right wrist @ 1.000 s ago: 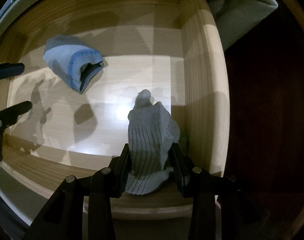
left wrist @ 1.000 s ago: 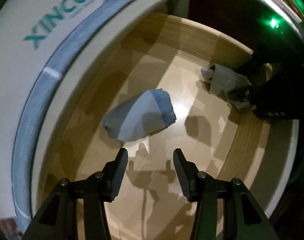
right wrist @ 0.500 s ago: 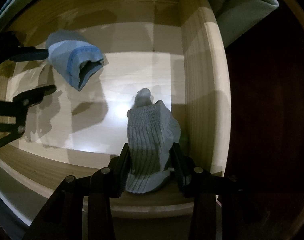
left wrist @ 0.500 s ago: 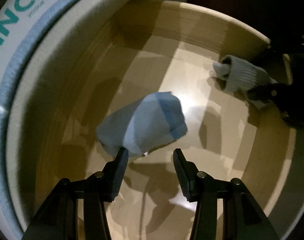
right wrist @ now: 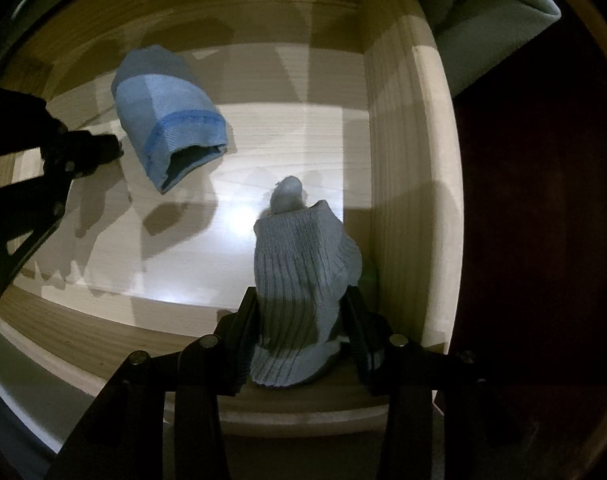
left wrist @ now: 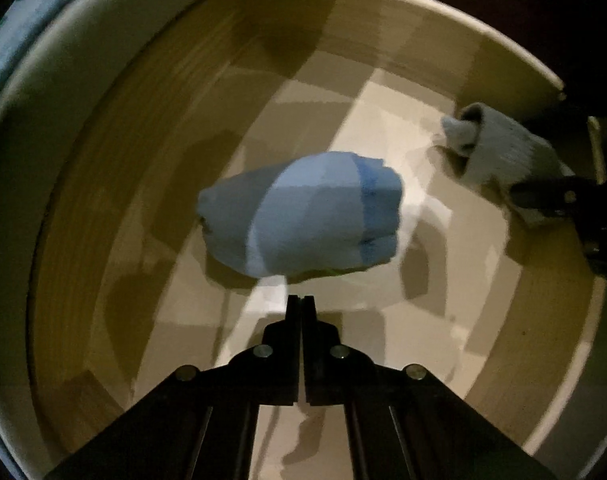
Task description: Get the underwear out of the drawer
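Left gripper (left wrist: pixel 302 300) has snapped closed — beside blue roll (left wrist: pixel 303 216).

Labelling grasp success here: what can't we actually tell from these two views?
1. Left wrist view: whether the shut left gripper has pinched any fabric of the blue bundle; blur smears where tips meet cloth.
2. Right wrist view: the grey ribbed bundle, lower end hidden by the right gripper clamped on it.

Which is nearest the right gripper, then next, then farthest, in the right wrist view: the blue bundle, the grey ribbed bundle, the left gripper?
1. Grey ribbed bundle: clamped in the right gripper.
2. Blue bundle: on the drawer floor, upper left.
3. Left gripper: at the left edge, shut beside the blue bundle.
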{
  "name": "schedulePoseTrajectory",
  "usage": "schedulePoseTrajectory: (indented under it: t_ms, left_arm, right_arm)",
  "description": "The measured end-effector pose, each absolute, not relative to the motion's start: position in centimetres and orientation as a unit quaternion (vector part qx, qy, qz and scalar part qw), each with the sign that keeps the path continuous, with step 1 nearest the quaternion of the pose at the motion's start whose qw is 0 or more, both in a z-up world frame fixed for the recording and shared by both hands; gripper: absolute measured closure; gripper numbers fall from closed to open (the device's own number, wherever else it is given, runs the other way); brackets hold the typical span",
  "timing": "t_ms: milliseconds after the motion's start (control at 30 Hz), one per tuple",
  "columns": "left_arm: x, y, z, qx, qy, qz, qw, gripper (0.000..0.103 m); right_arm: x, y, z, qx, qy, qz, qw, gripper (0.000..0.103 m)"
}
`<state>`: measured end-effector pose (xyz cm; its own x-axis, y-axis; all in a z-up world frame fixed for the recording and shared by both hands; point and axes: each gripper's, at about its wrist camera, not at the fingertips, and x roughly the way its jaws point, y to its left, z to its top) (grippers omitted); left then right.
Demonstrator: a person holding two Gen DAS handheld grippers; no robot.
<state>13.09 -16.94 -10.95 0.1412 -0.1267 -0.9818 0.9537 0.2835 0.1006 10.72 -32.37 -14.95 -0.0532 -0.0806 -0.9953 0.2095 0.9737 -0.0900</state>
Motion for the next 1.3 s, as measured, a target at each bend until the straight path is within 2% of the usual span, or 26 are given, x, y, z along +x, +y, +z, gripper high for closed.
schedulePoseTrajectory:
  t_ms: [167,200,233,300,333,833,1167,1267,1300]
  left_arm:
    - [12.6,-16.4,-9.2,0.399,0.496,-0.446,0.629,0.102]
    - [12.6,-16.3,-8.8,0.403,0.489,-0.447,0.631,0.097]
    - [12.5,-16.3,-8.5,0.41,0.483,-0.448,0.631,0.085]
    - [12.1,-16.4,-8.1,0.424,0.467,-0.45,0.632,0.068]
    - [11.9,-16.5,-7.8,0.43,0.459,-0.452,0.633,0.064]
    - [10.4,-17.7,-8.1,0.495,0.379,-0.49,0.609,0.064]
    - [8.8,-17.2,-9.5,0.493,0.353,-0.487,0.628,0.064]
    - [9.0,-17.1,-9.8,0.49,0.35,-0.477,0.64,0.077]
    - [9.2,-17.5,-9.9,0.487,0.351,-0.471,0.646,0.086]
  right_arm:
    - [10.6,-32.3,-15.0,0.045,0.718,-0.104,0.687,0.063]
    - [10.5,-32.3,-15.0,0.045,0.718,-0.104,0.687,0.063]
    - [10.5,-32.3,-15.0,0.045,0.717,-0.104,0.687,0.064]
    - [10.5,-32.3,-15.0,0.045,0.717,-0.105,0.687,0.063]
    - [10.5,-32.3,-15.0,0.045,0.717,-0.105,0.687,0.063]
    - [11.0,-32.2,-14.8,0.045,0.721,-0.108,0.682,0.063]
    - [11.2,-32.4,-14.6,0.046,0.721,-0.11,0.682,0.063]
    - [11.2,-32.4,-14.6,0.044,0.721,-0.11,0.683,0.063]
    - [11.1,-32.4,-14.6,0.044,0.721,-0.11,0.683,0.063]
